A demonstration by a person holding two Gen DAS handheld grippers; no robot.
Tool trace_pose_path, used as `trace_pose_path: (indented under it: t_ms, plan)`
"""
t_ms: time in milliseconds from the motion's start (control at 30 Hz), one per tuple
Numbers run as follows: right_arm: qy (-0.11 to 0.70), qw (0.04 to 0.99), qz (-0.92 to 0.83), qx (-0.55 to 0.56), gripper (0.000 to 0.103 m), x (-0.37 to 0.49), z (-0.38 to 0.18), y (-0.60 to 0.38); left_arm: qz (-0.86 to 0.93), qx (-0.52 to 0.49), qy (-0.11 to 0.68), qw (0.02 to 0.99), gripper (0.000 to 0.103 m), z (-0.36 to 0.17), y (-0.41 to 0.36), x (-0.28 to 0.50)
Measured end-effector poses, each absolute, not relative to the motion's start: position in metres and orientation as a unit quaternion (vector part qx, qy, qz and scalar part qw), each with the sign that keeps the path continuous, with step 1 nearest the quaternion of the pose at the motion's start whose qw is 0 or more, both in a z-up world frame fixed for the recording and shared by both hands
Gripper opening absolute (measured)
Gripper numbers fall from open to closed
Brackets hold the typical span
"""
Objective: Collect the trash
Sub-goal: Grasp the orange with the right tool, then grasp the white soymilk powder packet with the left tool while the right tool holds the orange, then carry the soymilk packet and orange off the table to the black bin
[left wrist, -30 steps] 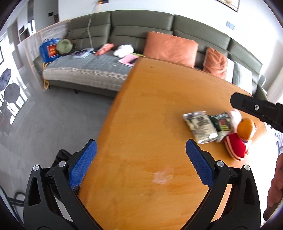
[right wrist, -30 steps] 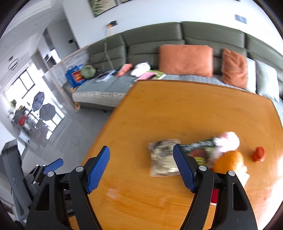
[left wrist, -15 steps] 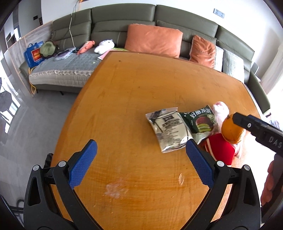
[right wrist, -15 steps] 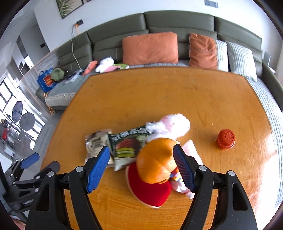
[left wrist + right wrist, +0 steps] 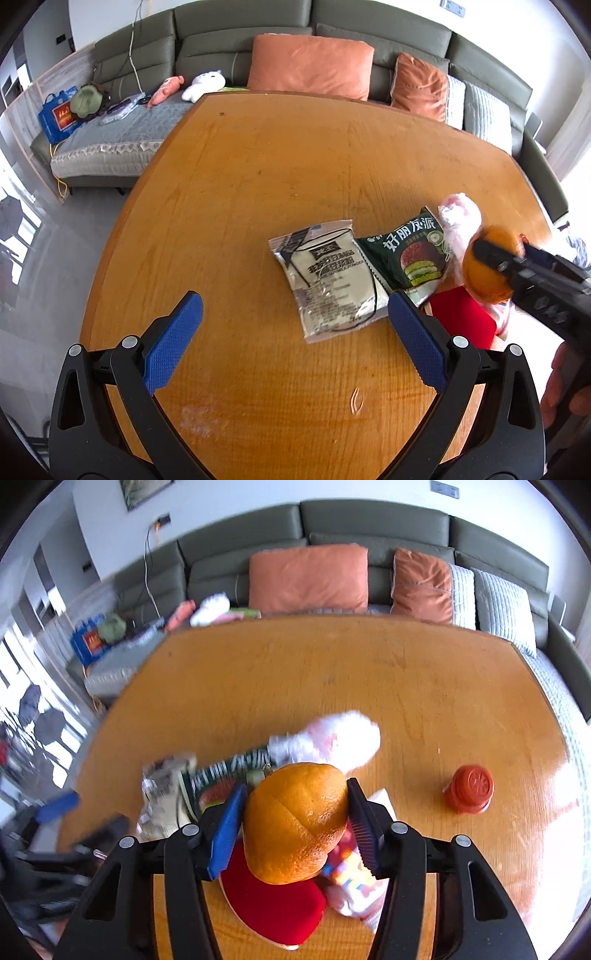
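The right claw (image 5: 293, 823) has just been closing and its pads now press both sides of the orange peel (image 5: 295, 823), a light, springy, slick dome at 6 o'clock on the bench (image 5: 332, 672); squeeze gently. The left claw (image 5: 291, 339) gapes wide, empty, near the grey packet (image 5: 332, 284)

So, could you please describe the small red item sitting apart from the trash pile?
On the wooden table, look right of the orange peel and wrappers. The red bottle cap sits alone on bare wood, round and ridged, touching nothing.
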State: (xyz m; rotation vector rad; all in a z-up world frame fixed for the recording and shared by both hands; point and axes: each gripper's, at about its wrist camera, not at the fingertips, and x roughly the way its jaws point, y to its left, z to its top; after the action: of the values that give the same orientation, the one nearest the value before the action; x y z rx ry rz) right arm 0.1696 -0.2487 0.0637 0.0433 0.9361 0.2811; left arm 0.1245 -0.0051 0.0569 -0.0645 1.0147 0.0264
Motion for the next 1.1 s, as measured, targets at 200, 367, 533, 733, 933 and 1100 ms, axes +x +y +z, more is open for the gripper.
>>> trace_pose_path:
  t_ms: [200, 367, 533, 733, 933, 1100]
  plan:
    - [0.434, 0.887, 0.147, 0.061, 0.056, 0.185, 0.086, -0.261, 0.016, -0.01, 0.51, 0.86, 0.097, 0.034, -0.022, 0.15]
    - [0.43, 0.887, 0.153, 0.075, 0.056, 0.191, 0.091, -0.265, 0.016, -0.01, 0.528, 0.849, 0.097, 0.016, -0.029, 0.166]
    - [0.431, 0.885, 0.156, 0.082, 0.056, 0.193, 0.092, -0.265, 0.017, -0.012, 0.525, 0.851, 0.097, 0.01, -0.027, 0.179]
    - [0.433, 0.884, 0.158, 0.081, 0.056, 0.192, 0.093, -0.258, 0.041, -0.022, 0.53, 0.846, 0.097, -0.001, -0.01, 0.173]
    - [0.43, 0.885, 0.163, 0.072, 0.056, 0.186, 0.099, -0.246, 0.042, -0.02, 0.536, 0.843, 0.095, 0.003, -0.006, 0.174]
    - [0.428, 0.887, 0.162, 0.068, 0.056, 0.177, 0.103, -0.242, 0.014, -0.001, 0.516, 0.856, 0.062, 0.008, -0.014, 0.165]
